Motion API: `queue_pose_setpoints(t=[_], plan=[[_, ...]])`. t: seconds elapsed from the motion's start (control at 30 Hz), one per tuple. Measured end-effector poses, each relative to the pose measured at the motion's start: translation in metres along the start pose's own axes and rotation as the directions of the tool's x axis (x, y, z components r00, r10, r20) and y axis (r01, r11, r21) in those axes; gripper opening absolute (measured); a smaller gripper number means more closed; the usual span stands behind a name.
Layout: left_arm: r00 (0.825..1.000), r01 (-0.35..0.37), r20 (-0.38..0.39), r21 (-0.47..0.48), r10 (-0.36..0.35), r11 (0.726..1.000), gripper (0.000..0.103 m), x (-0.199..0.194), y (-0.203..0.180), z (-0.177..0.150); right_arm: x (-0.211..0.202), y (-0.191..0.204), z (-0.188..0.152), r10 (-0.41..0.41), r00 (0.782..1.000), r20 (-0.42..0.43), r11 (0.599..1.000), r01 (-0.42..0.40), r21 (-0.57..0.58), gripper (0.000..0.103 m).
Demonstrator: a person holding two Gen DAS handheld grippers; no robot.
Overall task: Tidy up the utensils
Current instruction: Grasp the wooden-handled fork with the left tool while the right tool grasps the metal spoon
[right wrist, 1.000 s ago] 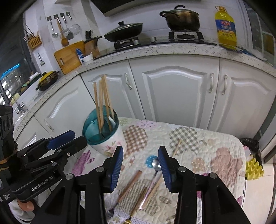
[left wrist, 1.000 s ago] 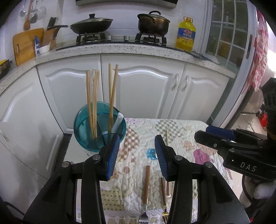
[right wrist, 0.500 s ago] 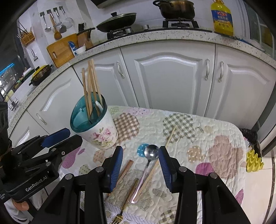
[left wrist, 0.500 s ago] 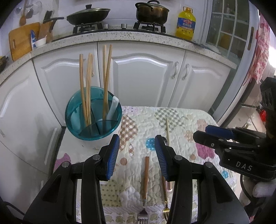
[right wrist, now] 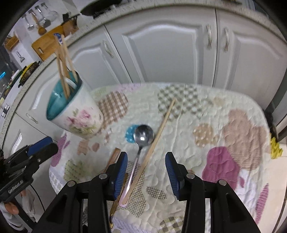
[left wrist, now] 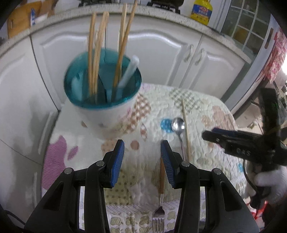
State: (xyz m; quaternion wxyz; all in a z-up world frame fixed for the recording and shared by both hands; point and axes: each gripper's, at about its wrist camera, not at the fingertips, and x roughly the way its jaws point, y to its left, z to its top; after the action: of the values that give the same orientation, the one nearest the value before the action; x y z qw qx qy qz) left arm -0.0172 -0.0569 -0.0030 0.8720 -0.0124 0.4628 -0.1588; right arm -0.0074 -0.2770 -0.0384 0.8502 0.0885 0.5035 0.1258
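A floral utensil cup point(left wrist: 105, 114) point(right wrist: 79, 116) with a teal inside stands at the table's left, holding several wooden chopsticks point(left wrist: 95, 59) and a white handle. On the quilted cloth lie a steel spoon point(right wrist: 142, 138) point(left wrist: 178, 124), a single chopstick point(right wrist: 156, 141) point(left wrist: 185, 129), a wood-handled fork point(left wrist: 160, 193) and a gold-tipped utensil point(right wrist: 116, 202). My left gripper point(left wrist: 142, 159) hovers open over the cloth, right of the cup, nothing between its pads. My right gripper point(right wrist: 146, 170) is open above the spoon handle and chopstick, apart from them.
White cabinet doors point(right wrist: 161, 50) stand close behind the small table. The counter above carries a yellow oil bottle point(left wrist: 200, 10) and a wooden cutting board point(right wrist: 46, 44). A white-gloved hand point(left wrist: 270, 184) holds the right gripper at the table's right edge.
Both grippers have dropped toward the table and tipped further down; the cup and utensils loom larger and the stove pots have left view. Jaw gaps look unchanged.
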Motion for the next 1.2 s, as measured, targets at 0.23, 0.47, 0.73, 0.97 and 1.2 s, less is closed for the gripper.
queue_pose_setpoints(t=[0.23, 0.47, 0.73, 0.97, 1.2], plan=[[0.995, 0.064, -0.078, 0.008, -0.064, 0.998, 0.042, 0.024, -0.002, -0.007, 0.036, 0.000, 0.018, 0.017, 1.000, -0.022, 0.999, -0.018, -0.048, 0.040], [0.983, 0.091, -0.161, 0.045, -0.083, 0.995, 0.042, 0.055, -0.013, -0.008, 0.069, -0.002, 0.040, 0.051, 0.997, -0.054, 0.987, -0.059, -0.151, 0.036], [0.975, 0.090, -0.212, 0.092, -0.068, 0.992, 0.041, 0.084, -0.026, -0.001, 0.094, -0.002, 0.046, 0.137, 0.984, -0.115, 0.968, -0.158, -0.196, 0.009], [0.974, 0.077, -0.222, 0.141, -0.044, 0.987, 0.017, 0.105, -0.034, 0.002, 0.072, -0.011, 0.035, 0.171, 0.982, -0.082, 0.970, -0.182, -0.163, 0.003], [0.978, 0.119, -0.178, 0.054, -0.108, 0.991, 0.010, 0.079, -0.014, 0.006, 0.034, -0.020, 0.030, 0.190, 0.982, -0.009, 0.973, -0.190, -0.128, 0.003]])
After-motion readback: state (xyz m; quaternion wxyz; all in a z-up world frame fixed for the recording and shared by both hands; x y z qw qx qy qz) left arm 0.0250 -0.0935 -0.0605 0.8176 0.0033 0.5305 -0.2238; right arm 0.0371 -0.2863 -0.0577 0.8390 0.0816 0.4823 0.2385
